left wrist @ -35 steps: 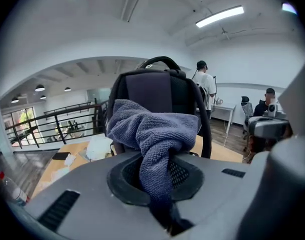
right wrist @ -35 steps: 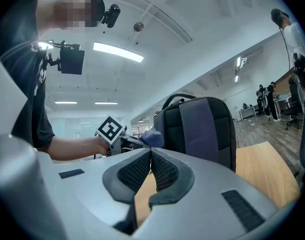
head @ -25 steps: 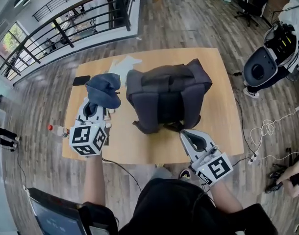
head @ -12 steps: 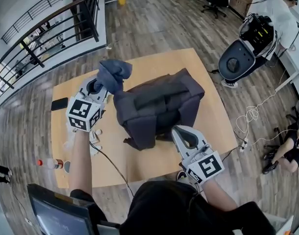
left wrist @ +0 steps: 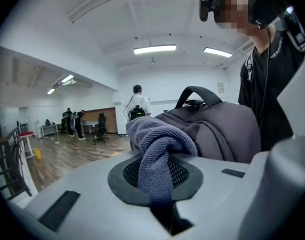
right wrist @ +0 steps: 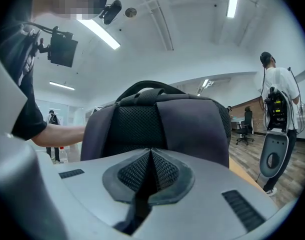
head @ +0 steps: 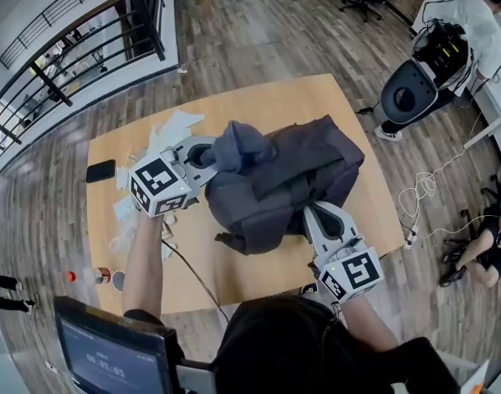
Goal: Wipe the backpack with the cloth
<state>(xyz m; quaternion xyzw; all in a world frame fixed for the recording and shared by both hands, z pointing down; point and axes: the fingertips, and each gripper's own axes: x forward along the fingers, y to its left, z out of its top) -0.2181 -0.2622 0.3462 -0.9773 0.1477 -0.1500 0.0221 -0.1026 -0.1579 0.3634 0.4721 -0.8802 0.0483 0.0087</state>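
My left gripper [head: 203,156] clamped on cloth [head: 241,144], cloth at backpack [head: 308,175] left end; backpack long axis runs rightward from it. Right gripper [head: 320,220] closed, empty, near side.

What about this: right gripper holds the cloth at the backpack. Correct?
No: the left gripper holds the cloth at the backpack, as the left gripper view shows. The right gripper is shut and empty.

A black phone [head: 100,171] lies at the table's [head: 316,105] nine o'clock edge, with white papers [head: 175,127] near ten. A bottle [head: 93,275] lies on the floor at eight.
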